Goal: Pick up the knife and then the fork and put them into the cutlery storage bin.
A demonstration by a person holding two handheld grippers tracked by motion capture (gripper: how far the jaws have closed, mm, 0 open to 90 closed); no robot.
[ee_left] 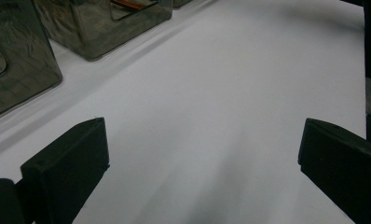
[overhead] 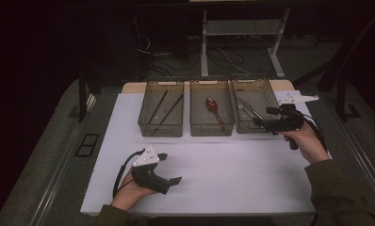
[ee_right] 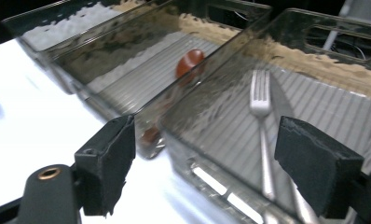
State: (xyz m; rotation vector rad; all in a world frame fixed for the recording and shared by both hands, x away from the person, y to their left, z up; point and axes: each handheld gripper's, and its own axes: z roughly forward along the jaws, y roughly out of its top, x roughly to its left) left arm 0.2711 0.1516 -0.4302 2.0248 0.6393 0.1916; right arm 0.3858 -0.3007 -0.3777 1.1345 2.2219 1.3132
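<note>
Right gripper [overhead: 260, 121] at the right of the high view, held level in a hand [overhead: 304, 141], jaws released and pointing left over the near right corner of the right bin [overhead: 265, 89]. Nothing between the pads. In the right gripper view, black jaws spread wide at the lower left and lower right of the frame, with a fork [ee_right: 260, 116] and a knife [ee_right: 280, 105] lying side by side on the ribbed floor of that bin, seen through the gap between the jaws but beyond and below them, untouched. Fork tines toward the top of the frame, handle running down toward the lower right jaw; knife just right of the fork, seemingly touching it along the handles. Same fork and knife in the high view as a pale streak [overhead: 246, 109] in the right bin, just left of the jaw tips.

Middle bin [overhead: 212, 84] at upper centre holding a brown wooden spoon [overhead: 213, 107]; left bin [overhead: 163, 84] holding two dark sticks [overhead: 163, 109].

Left gripper [overhead: 169, 169] at the lower left of the high view, resting on the white table [overhead: 232, 165] in the other hand [overhead: 129, 190], jaws released and wide apart, well away from the bins. In the left gripper view, bare white table between the two black pads
</note>
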